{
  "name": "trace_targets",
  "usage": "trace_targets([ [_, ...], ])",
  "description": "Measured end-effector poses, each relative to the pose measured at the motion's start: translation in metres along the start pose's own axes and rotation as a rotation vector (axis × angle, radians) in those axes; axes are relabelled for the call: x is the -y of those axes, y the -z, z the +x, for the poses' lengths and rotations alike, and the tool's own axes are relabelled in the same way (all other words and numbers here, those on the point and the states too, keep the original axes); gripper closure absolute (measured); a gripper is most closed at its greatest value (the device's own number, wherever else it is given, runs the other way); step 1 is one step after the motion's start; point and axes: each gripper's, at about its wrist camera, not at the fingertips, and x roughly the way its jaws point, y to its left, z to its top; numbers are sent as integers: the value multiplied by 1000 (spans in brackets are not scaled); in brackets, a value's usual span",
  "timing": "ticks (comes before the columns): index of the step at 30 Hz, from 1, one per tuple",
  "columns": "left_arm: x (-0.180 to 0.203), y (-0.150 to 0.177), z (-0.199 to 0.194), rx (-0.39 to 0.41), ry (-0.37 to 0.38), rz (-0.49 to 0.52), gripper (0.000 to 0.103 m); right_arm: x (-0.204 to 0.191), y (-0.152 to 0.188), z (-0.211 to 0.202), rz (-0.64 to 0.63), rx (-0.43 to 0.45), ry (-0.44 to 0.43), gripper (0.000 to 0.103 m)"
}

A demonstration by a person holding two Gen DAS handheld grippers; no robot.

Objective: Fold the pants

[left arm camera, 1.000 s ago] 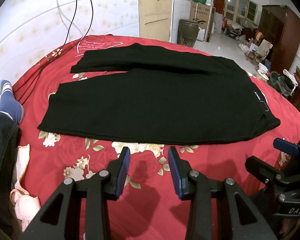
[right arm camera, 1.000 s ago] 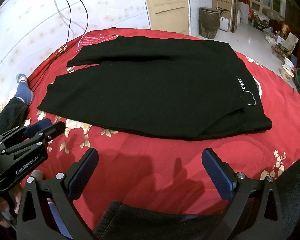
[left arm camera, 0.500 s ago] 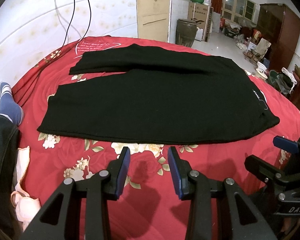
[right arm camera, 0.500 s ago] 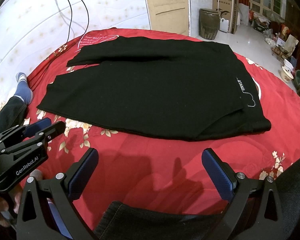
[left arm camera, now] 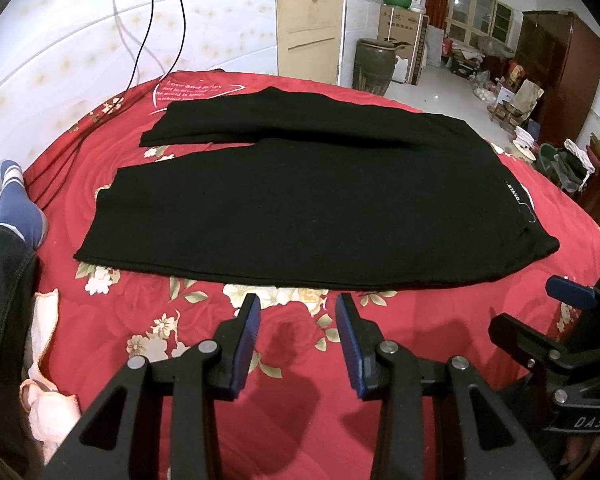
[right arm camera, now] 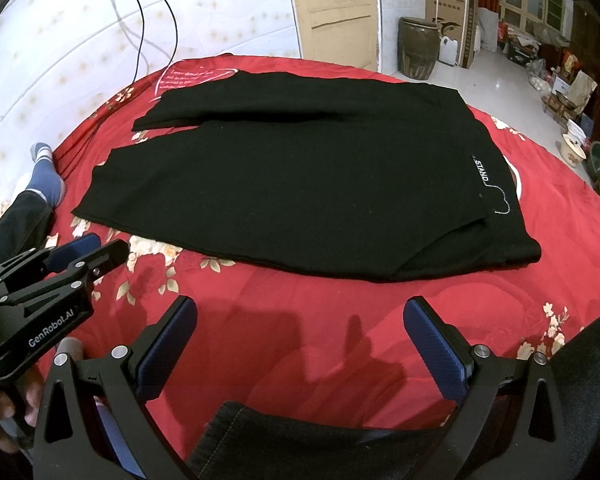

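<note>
Black pants (left arm camera: 308,200) (right arm camera: 292,176) lie spread flat on a red floral bedspread (left arm camera: 292,360), waistband to the right with a small white logo, the two legs reaching left. My left gripper (left arm camera: 297,308) hovers over bare bedspread just short of the near leg's lower edge, open with nothing between its blue pads. My right gripper (right arm camera: 300,312) stands open wide over the bedspread, below the pants' near edge, also empty. The left gripper (right arm camera: 80,252) shows at the left of the right wrist view; the right gripper (left arm camera: 560,304) shows at the right edge of the left wrist view.
A person's leg in dark trousers with a blue sock (left arm camera: 16,204) rests at the left bed edge, beside a pale cloth (left arm camera: 44,360). Dark denim (right arm camera: 300,436) lies under the right gripper. Black cables (left arm camera: 156,40) hang down the white wall. Jar, boxes and cabinets stand beyond the bed.
</note>
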Motion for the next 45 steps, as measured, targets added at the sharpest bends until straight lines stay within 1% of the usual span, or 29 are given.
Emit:
trace_targets([
  [27,0,1,2,-3,-3,3,62,0,-2,0,10,-16,1,0],
  [37,2,3,10,-13,-8,3,62,-1,-3,2,10,-29,-1,0],
  [45,1,1,12,-20,-15,7,62,2,-4,1,36,-36,3,0],
])
